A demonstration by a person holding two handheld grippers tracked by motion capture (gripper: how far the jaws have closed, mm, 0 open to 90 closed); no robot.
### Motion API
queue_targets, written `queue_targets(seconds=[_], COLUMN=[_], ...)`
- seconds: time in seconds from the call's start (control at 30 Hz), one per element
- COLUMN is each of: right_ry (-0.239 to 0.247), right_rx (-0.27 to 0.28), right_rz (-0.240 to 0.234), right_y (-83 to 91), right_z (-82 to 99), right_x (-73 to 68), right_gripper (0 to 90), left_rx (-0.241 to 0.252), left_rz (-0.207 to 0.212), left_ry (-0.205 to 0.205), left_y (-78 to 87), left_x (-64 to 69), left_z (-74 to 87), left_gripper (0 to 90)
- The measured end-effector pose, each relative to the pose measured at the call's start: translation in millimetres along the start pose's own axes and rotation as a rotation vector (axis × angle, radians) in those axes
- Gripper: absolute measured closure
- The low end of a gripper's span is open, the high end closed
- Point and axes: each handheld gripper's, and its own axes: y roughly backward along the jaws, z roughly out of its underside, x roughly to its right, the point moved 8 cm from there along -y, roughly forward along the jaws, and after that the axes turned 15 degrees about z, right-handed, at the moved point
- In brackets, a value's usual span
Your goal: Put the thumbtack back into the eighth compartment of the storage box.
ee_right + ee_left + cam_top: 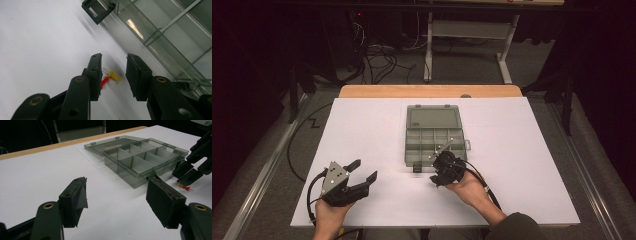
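Lying on the white table top (362, 125) just in front of the open box are two small plastic push pins, a yellow push pin (114, 75) and a red push pin (105, 81), touching or nearly touching each other; the left gripper view also shows them (184, 187) beside the box's near wall. The right gripper (113, 72) hovers over them with its jaws parted, one on each side of the pins, not yet touching either. Beside them sits the translucent grey plastic compartment box (433, 142), lid folded flat behind it, its black latch (98, 9) sticking out from the front wall. The left gripper (364, 171), held in the person's left hand (328, 216), rests well apart near the table's front left, jaws spread wide and holding nothing.
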Motion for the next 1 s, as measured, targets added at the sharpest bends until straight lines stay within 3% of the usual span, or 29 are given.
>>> queue_targets(seconds=[0.4, 1.0], right_ry=[0.025, 0.022], right_rx=[-0.017, -0.027], right_rz=[0.002, 0.016], right_y=[-5.6, -10.4], right_z=[-0.5, -0.8], right_x=[-0.7, 3.3], right_gripper=[70.5, 79.7], left_rx=[-0.001, 0.001], left_rz=[-0.014, -0.021], left_ry=[0.005, 0.008], left_y=[4.2, 6.5], left_x=[-0.6, -1.1], left_z=[2.2, 3.2], left_gripper=[32.9, 33.0])
